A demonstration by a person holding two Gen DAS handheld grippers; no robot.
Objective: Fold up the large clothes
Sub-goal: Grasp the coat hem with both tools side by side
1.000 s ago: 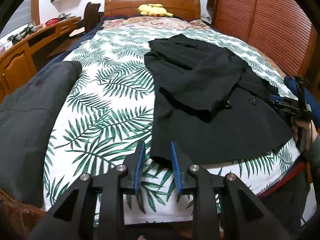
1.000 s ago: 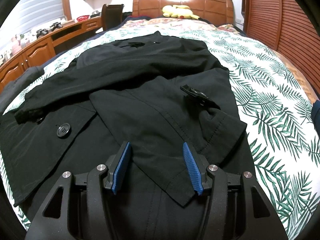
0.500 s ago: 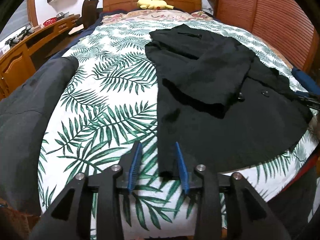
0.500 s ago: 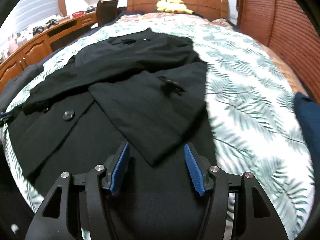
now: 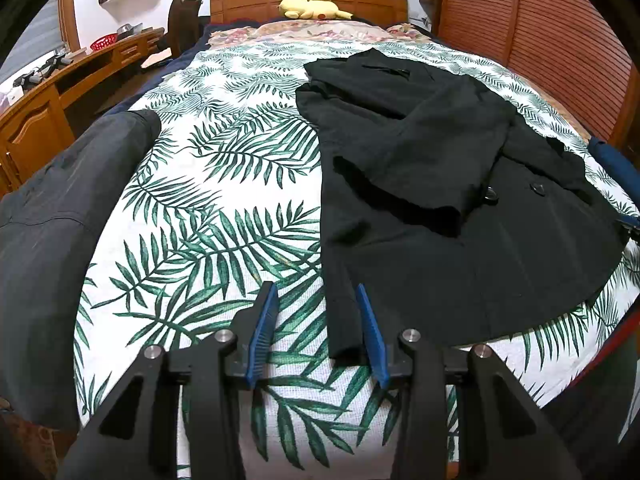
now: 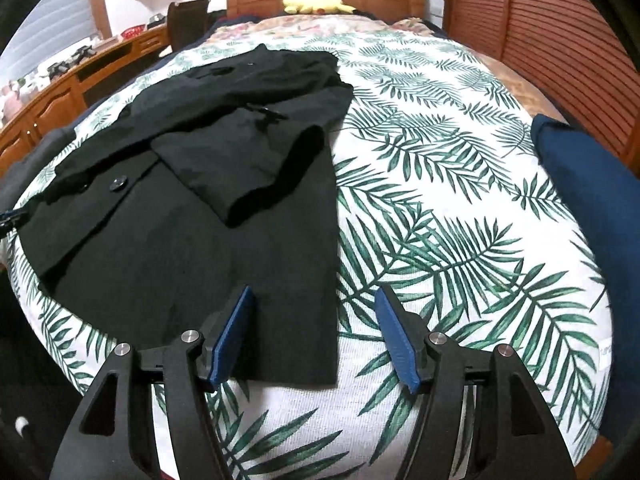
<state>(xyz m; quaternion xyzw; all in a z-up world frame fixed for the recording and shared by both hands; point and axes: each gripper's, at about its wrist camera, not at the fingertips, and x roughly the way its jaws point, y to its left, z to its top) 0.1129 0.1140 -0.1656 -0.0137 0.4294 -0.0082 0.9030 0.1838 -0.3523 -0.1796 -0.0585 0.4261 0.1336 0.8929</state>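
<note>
A black coat [image 5: 460, 208] lies flat on the bed with both sleeves folded across its front; it also shows in the right wrist view [image 6: 224, 200]. My left gripper [image 5: 318, 336] is open, low over the bed, with the coat's near left hem corner between its blue pads. My right gripper [image 6: 314, 338] is open, with the coat's near right hem corner between its pads. Neither gripper holds anything.
The bed has a white cover with green leaves [image 5: 208, 216]. A dark grey garment [image 5: 52, 216] lies at its left edge and a navy one [image 6: 592, 196] at its right. A yellow plush [image 5: 312, 6] sits by the headboard. A wooden desk [image 5: 52, 96] stands to the left.
Both grippers moved down to the coat's near hem: the left one forward onto the left corner, the right one back and right onto the right corner. Both stayed open.
</note>
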